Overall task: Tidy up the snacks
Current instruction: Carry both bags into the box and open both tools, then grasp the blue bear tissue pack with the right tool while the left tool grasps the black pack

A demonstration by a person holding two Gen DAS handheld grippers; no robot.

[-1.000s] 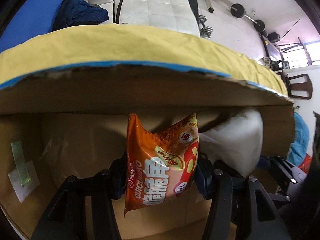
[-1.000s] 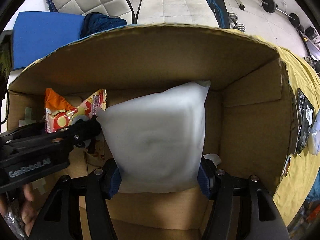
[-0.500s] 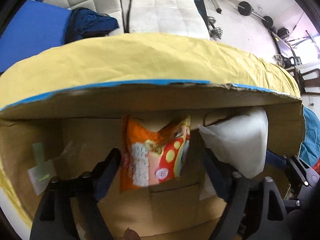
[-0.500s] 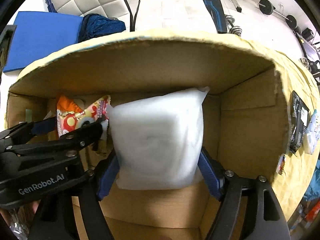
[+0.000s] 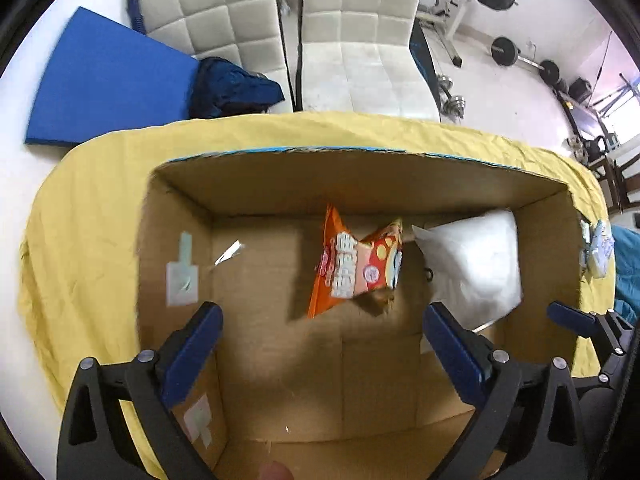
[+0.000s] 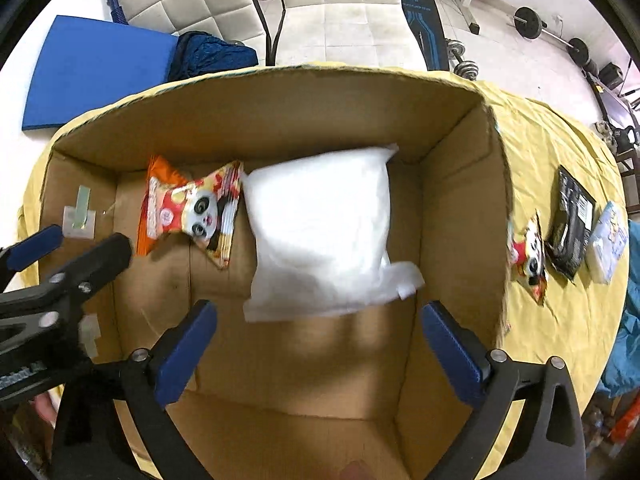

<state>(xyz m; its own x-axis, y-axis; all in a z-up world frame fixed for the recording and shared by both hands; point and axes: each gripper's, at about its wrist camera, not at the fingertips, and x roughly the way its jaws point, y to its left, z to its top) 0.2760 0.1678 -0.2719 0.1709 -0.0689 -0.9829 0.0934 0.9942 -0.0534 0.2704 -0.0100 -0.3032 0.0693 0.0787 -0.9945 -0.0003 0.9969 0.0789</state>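
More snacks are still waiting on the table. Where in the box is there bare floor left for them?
Inside the cardboard box, the near floor in front of the white bag is bare, as is the left part beside the orange packet. The back right is crowded: packet and bag lie close together by the far wall.

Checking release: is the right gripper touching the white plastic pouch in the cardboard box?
Apart. The right wrist view shows the right gripper open, with bare box floor between its blue pads and the white plastic pouch in the cardboard box.
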